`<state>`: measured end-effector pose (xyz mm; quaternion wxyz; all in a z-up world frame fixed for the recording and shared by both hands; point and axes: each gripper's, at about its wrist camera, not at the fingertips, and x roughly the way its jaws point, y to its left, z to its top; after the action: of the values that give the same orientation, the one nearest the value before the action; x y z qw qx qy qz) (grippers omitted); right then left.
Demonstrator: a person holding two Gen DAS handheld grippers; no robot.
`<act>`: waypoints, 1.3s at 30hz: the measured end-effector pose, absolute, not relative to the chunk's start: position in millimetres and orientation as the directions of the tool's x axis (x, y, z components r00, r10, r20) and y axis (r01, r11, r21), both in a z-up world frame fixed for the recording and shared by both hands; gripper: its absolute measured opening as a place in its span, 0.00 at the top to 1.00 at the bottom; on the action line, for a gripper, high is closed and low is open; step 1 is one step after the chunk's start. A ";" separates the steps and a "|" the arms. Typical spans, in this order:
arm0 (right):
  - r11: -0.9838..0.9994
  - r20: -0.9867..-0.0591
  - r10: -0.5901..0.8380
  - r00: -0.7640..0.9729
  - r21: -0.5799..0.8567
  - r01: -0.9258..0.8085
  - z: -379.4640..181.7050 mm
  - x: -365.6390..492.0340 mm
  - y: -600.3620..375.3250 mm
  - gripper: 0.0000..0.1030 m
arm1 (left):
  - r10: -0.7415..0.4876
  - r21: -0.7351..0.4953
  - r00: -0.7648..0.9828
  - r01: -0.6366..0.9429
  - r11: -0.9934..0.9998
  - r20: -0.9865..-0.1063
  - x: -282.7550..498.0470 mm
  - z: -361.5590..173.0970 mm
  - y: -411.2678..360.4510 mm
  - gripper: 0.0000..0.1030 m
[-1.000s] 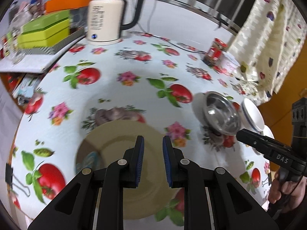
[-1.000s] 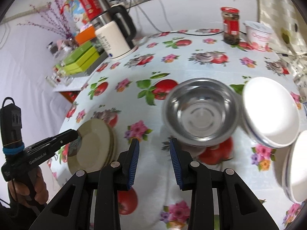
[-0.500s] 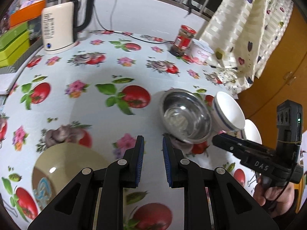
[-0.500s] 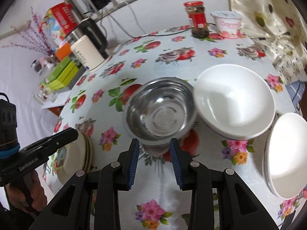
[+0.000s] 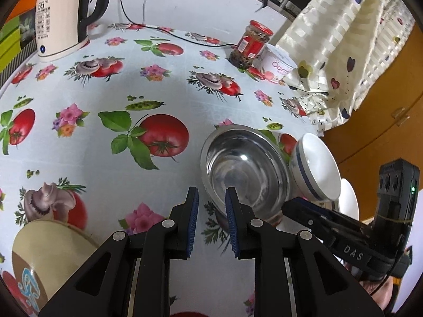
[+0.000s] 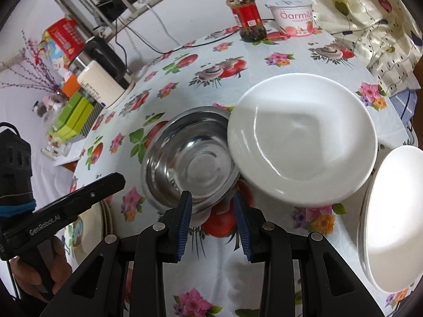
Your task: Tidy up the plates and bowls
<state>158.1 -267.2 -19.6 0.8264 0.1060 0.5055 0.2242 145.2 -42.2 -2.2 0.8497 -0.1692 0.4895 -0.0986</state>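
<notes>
A steel bowl point(image 5: 246, 163) point(image 6: 190, 163) stands upright on the flowered tablecloth. A white bowl point(image 6: 301, 137) point(image 5: 317, 169) touches its right side. A white plate point(image 6: 394, 214) lies further right. Stacked beige plates point(image 5: 50, 261) point(image 6: 87, 229) lie at the left. My left gripper point(image 5: 211, 198) is open and empty, its tips at the steel bowl's near-left rim. My right gripper point(image 6: 212, 200) is open and empty, just short of the steel bowl's near rim, with the rim between its fingers in view.
A white kettle point(image 5: 60, 23) point(image 6: 103, 84), green boxes point(image 6: 71, 116), a red-lidded jar point(image 5: 251, 45) point(image 6: 247, 13) and a yogurt tub point(image 6: 292, 15) stand at the table's far side. A curtain point(image 5: 343, 42) hangs at the right edge.
Both grippers have moved in toward the steel bowl. The left one swung right, away from the beige plates. Both stay open.
</notes>
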 end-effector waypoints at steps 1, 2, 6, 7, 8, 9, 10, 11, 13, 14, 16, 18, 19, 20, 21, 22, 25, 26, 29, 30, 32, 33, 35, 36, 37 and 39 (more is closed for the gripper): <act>0.878 -0.789 0.476 0.387 0.402 -0.259 -20.9 160.2 -267.2 0.69 | -0.336 -0.388 0.496 -0.003 0.922 -0.800 147.7 -4.1 -42.3 0.79; 0.879 -0.790 0.475 0.387 0.403 -0.257 -21.6 161.5 -267.1 0.69 | -0.338 -0.391 0.492 -0.006 0.920 -0.802 150.2 -5.7 -42.9 0.79; 0.882 -0.796 0.470 0.382 0.405 -0.242 -26.2 167.9 -267.6 0.69 | -0.343 -0.395 0.474 -0.012 0.918 -0.811 159.8 -12.7 -46.2 0.79; 0.883 -0.797 0.469 0.381 0.405 -0.239 -27.1 169.4 -267.9 0.70 | -0.345 -0.398 0.470 -0.013 0.918 -0.812 161.9 -14.5 -46.9 0.79; 0.883 -0.798 0.468 0.381 0.405 -0.237 -27.8 170.9 -268.0 0.71 | -0.346 -0.398 0.466 -0.014 0.917 -0.814 163.8 -16.4 -47.4 0.79; 0.884 -0.799 0.467 0.379 0.405 -0.235 -28.8 172.6 -268.1 0.75 | -0.346 -0.398 0.461 -0.017 0.917 -0.817 165.8 -18.3 -48.1 0.79; 0.883 -0.799 0.468 0.377 0.407 -0.234 -29.2 173.2 -268.2 0.75 | -0.347 -0.399 0.457 -0.020 0.917 -0.819 167.0 -19.7 -48.7 0.79; 0.883 -0.799 0.469 0.376 0.408 -0.233 -29.7 174.2 -268.3 0.76 | -0.351 -0.403 0.453 -0.020 0.915 -0.820 168.2 -21.1 -49.2 0.79; 0.882 -0.799 0.471 0.374 0.410 -0.234 -30.6 176.0 -267.7 0.79 | -0.347 -0.398 0.452 -0.018 0.917 -0.822 169.2 -22.0 -50.4 0.79; 0.881 -0.799 0.471 0.373 0.410 -0.234 -30.7 175.9 -267.6 0.79 | -0.347 -0.397 0.452 -0.016 0.918 -0.822 168.9 -22.1 -50.5 0.79; 0.882 -0.800 0.469 0.375 0.407 -0.235 -30.7 176.0 -267.2 0.79 | -0.350 -0.398 0.451 -0.012 0.917 -0.821 168.4 -21.6 -50.7 0.79; 0.883 -0.801 0.467 0.374 0.406 -0.235 -30.4 175.7 -266.7 0.79 | -0.345 -0.390 0.449 -0.009 0.921 -0.824 165.4 -21.4 -51.2 0.79; 0.885 -0.803 0.465 0.373 0.402 -0.235 -30.1 175.2 -265.9 0.79 | -0.343 -0.387 0.447 -0.009 0.922 -0.826 163.1 -21.7 -51.4 0.79; 0.885 -0.804 0.464 0.371 0.402 -0.237 -29.6 174.2 -265.4 0.79 | -0.343 -0.387 0.445 -0.008 0.922 -0.827 161.7 -22.1 -51.7 0.79; 0.884 -0.805 0.465 0.370 0.401 -0.239 -29.2 172.6 -264.8 0.79 | -0.342 -0.384 0.443 -0.006 0.923 -0.828 158.9 -22.1 -51.9 0.79; 0.884 -0.805 0.465 0.369 0.400 -0.240 -29.3 170.9 -264.9 0.79 | -0.343 -0.383 0.441 -0.003 0.924 -0.830 155.5 -22.1 -52.2 0.79; 0.884 -0.808 0.465 0.363 0.399 -0.244 -28.8 162.6 -265.6 0.79 | -0.344 -0.378 0.432 0.008 0.926 -0.834 144.6 -21.7 -54.1 0.79; 0.884 -0.809 0.465 0.360 0.399 -0.245 -28.8 159.4 -266.2 0.79 | -0.342 -0.373 0.429 0.012 0.928 -0.836 140.9 -21.7 -55.1 0.79; 0.882 -0.812 0.466 0.352 0.399 -0.249 -28.3 147.1 -268.2 0.79 | -0.342 -0.365 0.418 0.026 0.931 -0.842 126.5 -21.3 -57.9 0.79; 0.883 -0.813 0.466 0.350 0.397 -0.251 -27.9 141.9 -268.8 0.79 | -0.343 -0.364 0.415 0.029 0.931 -0.843 123.3 -21.1 -58.4 0.79; 0.882 -0.814 0.467 0.346 0.398 -0.253 -27.5 132.4 -271.4 0.79 | -0.345 -0.363 0.410 0.037 0.931 -0.844 113.6 -20.5 -60.8 0.79; 0.882 -0.815 0.466 0.345 0.397 -0.254 -27.2 128.0 -272.5 0.79 | -0.346 -0.362 0.407 0.039 0.931 -0.846 109.6 -20.6 -62.1 0.79; 0.882 -0.816 0.466 0.342 0.396 -0.255 -27.0 118.4 -275.1 0.79 | -0.345 -0.356 0.401 0.050 0.933 -0.849 101.4 -20.5 -66.0 0.79; 0.882 -0.817 0.465 0.341 0.396 -0.254 -27.1 112.8 -277.4 0.79 | -0.344 -0.350 0.399 0.061 0.935 -0.850 96.9 -20.2 -68.7 0.79; 0.883 -0.818 0.464 0.340 0.396 -0.253 -27.2 109.3 -279.1 0.79 | -0.345 -0.347 0.397 0.069 0.935 -0.851 93.0 -20.1 -70.4 0.79; 0.885 -0.820 0.460 0.340 0.393 -0.250 -27.5 101.5 -283.2 0.79 | -0.348 -0.344 0.391 0.084 0.935 -0.852 86.7 -20.2 -74.5 0.79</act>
<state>101.5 -283.2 -27.5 0.8127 0.0989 0.5311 0.2183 86.7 -74.5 -20.2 0.8249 -0.1234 0.5359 -0.1309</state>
